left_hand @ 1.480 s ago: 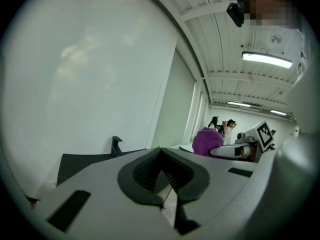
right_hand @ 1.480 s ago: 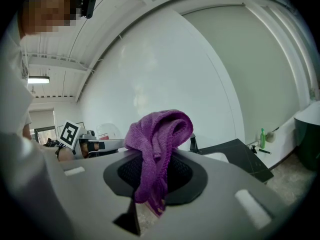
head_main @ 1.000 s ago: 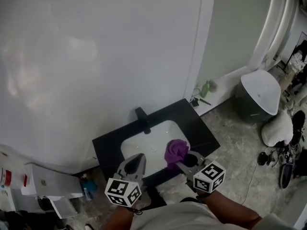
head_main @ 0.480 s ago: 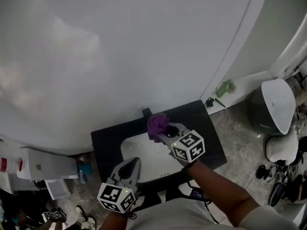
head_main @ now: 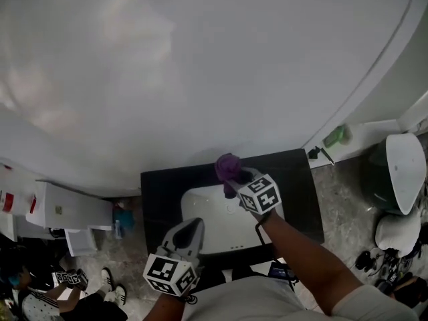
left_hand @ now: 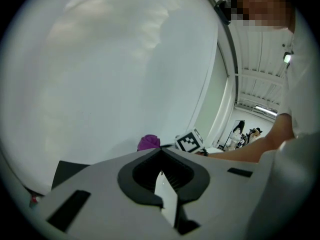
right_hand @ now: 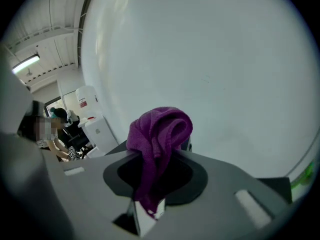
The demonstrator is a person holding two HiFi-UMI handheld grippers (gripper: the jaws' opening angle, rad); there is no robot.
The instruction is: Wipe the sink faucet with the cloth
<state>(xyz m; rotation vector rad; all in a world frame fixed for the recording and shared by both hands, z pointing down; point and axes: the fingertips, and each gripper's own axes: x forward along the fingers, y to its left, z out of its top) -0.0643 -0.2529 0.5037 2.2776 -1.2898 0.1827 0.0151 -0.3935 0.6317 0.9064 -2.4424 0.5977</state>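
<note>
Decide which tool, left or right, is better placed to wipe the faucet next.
Right. The right tool grips the purple cloth at the back of the sink; the left tool is shut, empty, near its front.

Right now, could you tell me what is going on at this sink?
A person is working with two handheld grippers. The right gripper is shut on a purple cloth, holding it at the back edge of the white sink; in the head view the cloth hides the faucet. The left gripper is shut and empty, near the sink's front edge.
</note>
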